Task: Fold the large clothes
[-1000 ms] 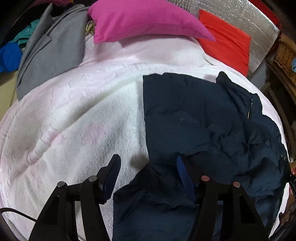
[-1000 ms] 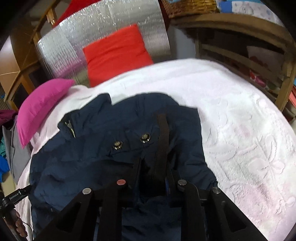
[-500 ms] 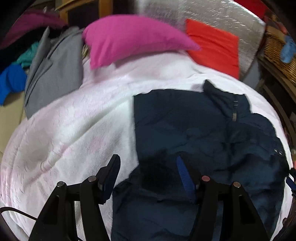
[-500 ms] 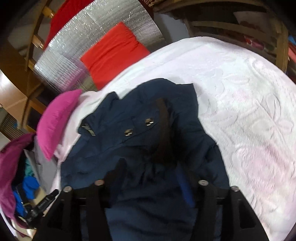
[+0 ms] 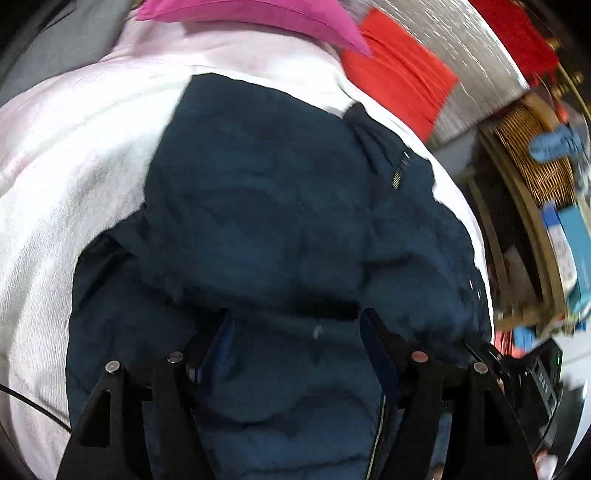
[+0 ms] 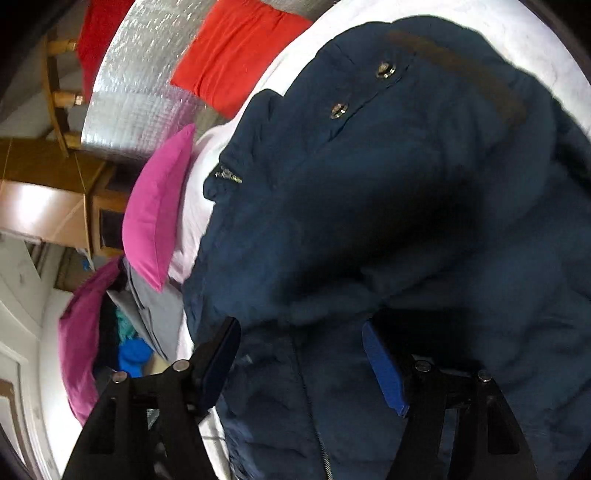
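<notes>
A navy padded jacket (image 5: 280, 206) lies crumpled on a white and pink blanket (image 5: 70, 177); its zip pull (image 5: 400, 171) is near the collar. My left gripper (image 5: 297, 332) hovers low over the jacket's near part. Its jaws are opening, with jacket fabric below the gap and nothing pinched. In the right wrist view the jacket (image 6: 388, 206) shows two snap buttons (image 6: 338, 110) and a brown strap (image 6: 461, 70). My right gripper (image 6: 301, 350) is over the jacket's zip edge. Its jaws are opening too, and the blue pads (image 6: 384, 365) press on nothing.
A pink pillow (image 5: 258, 14) and a red cushion (image 5: 399, 70) lie at the bed's head against a silver foil sheet (image 6: 136, 96). A wicker basket (image 5: 532, 162) stands on wooden shelving at right. Grey and other clothes (image 6: 147, 314) are piled beside the bed.
My right gripper has opened and let go of the jacket's dark strap, and its view has rolled. My left gripper has swung from the blanket's edge to over the jacket.
</notes>
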Available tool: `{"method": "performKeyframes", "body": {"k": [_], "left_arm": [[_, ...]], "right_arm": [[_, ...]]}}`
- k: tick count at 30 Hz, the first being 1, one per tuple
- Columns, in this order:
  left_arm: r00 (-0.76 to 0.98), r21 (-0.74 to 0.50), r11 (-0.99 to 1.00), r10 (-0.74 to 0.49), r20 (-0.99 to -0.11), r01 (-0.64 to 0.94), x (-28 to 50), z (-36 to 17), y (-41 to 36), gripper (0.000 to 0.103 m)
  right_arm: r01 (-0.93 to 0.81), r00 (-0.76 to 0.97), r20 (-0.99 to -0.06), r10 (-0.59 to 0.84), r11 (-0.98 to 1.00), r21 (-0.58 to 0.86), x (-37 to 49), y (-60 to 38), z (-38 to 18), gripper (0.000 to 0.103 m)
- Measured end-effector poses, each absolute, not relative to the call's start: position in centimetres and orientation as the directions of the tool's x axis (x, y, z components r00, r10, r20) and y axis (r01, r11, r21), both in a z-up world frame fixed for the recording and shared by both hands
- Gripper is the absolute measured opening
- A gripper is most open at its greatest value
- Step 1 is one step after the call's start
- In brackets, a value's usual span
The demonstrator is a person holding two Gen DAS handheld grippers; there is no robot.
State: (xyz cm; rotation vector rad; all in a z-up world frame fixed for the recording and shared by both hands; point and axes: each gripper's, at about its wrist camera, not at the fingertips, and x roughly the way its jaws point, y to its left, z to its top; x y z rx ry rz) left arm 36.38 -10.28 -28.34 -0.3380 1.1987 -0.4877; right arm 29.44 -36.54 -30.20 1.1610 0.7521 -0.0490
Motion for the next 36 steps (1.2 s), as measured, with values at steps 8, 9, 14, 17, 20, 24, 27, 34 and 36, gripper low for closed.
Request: {"method": "performKeyframes", "body": {"k": [8,9,14,17,20,24,27,34,36], "left_arm": [[0.300,-0.545,0.832,-0.549,-0.780,0.105,37.2,-29.1,-9.9,0.075],[0.305,-0.546,0.831,-0.549,-0.778,0.103,37.2,-29.2,-10.0,0.075],[0.351,-0.536,0.841,-0.526,-0.774,0.078,37.6,-29.2,-9.9,0.053],[0.367,-0.547,0.834,-0.534,-0.762,0.078,37.7,-29.1,-9.6,0.039],[0.383,-0.563,0.821,-0.552,-0.741,0.095,37.7,-28.3,-9.4,0.035],[0.400,-0.536,0.836,-0.534,-0.745,0.119,37.6,-27.8,-9.5,0.036],[0.352,-0.481,0.872,-0.481,-0.803,0.092,37.9,-29.4,-10.0,0.040],[0.352,-0.424,0.899,-0.434,-0.829,0.110,37.4,-28.5,-9.7,0.053],[0.350,-0.401,0.907,-0.421,-0.837,0.132,37.0,-27.9,-9.5,0.053]], "right_arm": [[0.431,0.801,-0.530,0.280,0.344,0.834,31.7,-37.5,-31.1,0.073],[0.427,0.805,-0.527,0.272,0.349,0.834,31.9,-37.4,-31.1,0.073],[0.428,0.791,-0.571,0.219,0.469,0.772,32.6,-36.6,-30.3,0.046],[0.427,0.796,-0.574,0.194,0.492,0.759,32.5,-36.7,-29.9,0.033],[0.401,0.818,-0.550,0.167,0.520,0.755,32.2,-36.8,-28.5,0.029],[0.374,0.836,-0.529,0.148,0.552,0.745,32.2,-36.5,-27.7,0.029],[0.418,0.793,-0.576,0.201,0.508,0.753,32.8,-36.9,-30.3,0.029],[0.414,0.786,-0.555,0.271,0.435,0.799,30.3,-39.1,-29.6,0.049],[0.414,0.787,-0.560,0.259,0.452,0.790,28.8,-40.1,-28.6,0.051]]}}
